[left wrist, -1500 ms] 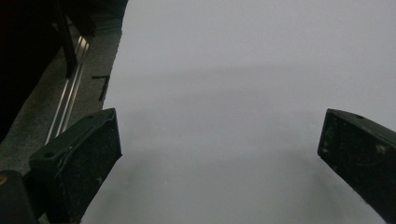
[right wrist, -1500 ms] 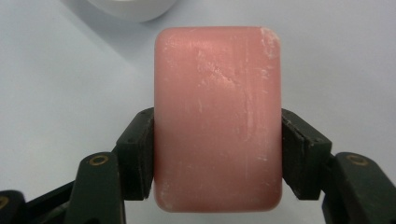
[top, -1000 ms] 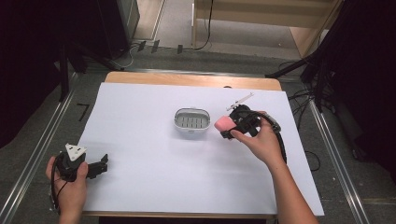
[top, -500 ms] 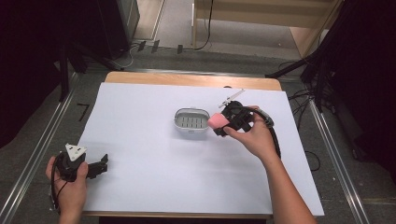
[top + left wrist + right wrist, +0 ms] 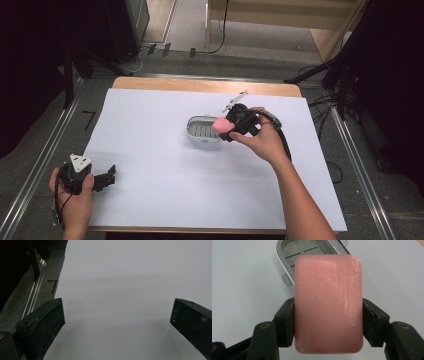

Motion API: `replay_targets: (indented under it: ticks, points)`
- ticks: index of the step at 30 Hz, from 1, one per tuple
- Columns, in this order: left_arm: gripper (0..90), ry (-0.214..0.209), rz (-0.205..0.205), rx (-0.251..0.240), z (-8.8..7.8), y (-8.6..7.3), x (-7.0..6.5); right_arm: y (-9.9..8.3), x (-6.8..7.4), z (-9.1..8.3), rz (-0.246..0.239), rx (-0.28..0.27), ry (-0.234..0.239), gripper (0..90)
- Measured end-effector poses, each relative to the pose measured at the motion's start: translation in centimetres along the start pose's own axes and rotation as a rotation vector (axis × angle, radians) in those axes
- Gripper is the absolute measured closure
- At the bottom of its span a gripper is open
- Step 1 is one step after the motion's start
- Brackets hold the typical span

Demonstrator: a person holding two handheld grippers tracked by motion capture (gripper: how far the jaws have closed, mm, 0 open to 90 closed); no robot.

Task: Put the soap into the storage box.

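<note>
- Your right hand-held gripper [image 5: 328, 315] clamps pink soap [image 5: 328, 302] above grey dish [image 5: 200, 130].
- Your left hand-held gripper [image 5: 117, 320]: jaws wide apart, empty, over white bench [image 5: 150, 125] w/ nothing between.

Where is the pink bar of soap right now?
The pink bar of soap is clamped in the right hand-held gripper, held over the right end of the grey slotted soap dish near the table's middle in the high view.
</note>
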State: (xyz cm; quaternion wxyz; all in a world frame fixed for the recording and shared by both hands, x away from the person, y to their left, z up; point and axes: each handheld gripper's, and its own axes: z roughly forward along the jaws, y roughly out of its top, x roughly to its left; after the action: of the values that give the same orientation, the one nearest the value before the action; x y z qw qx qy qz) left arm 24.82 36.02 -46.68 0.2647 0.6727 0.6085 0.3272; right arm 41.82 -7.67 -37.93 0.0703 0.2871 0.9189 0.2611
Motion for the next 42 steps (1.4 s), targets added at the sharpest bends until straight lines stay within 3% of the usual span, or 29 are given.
replay_targets:
  ticks: [9, 17, 24, 26, 33, 42]
  points:
    - [0.0, -0.003, -0.003, 0.001, 0.0, 0.0, 0.0, 1.0, 0.0, 1.3, -0.069, -0.015, 0.002, 38.3]
    - [0.0, -0.006, -0.002, 0.004, 0.1, 0.0, 0.1, 1.6, -0.6, 2.8, -0.131, -0.040, 0.036, 38.3]
    - [0.0, -0.006, -0.001, 0.006, 0.0, 0.0, 0.1, 2.1, -0.6, 3.3, -0.196, -0.048, 0.027, 38.3]
    - [0.0, -0.006, -0.001, 0.007, 0.0, 0.0, 0.1, 2.4, -0.6, 3.6, -0.234, -0.054, 0.027, 38.3]
    - [0.0, -0.006, -0.005, 0.005, 0.1, 0.0, 0.1, 2.9, -0.8, 4.2, -0.281, -0.073, 0.069, 38.3]
    - [0.0, -0.010, -0.011, 0.004, 0.1, 0.0, 0.1, 3.5, -0.5, 4.8, -0.345, -0.073, 0.069, 38.3]
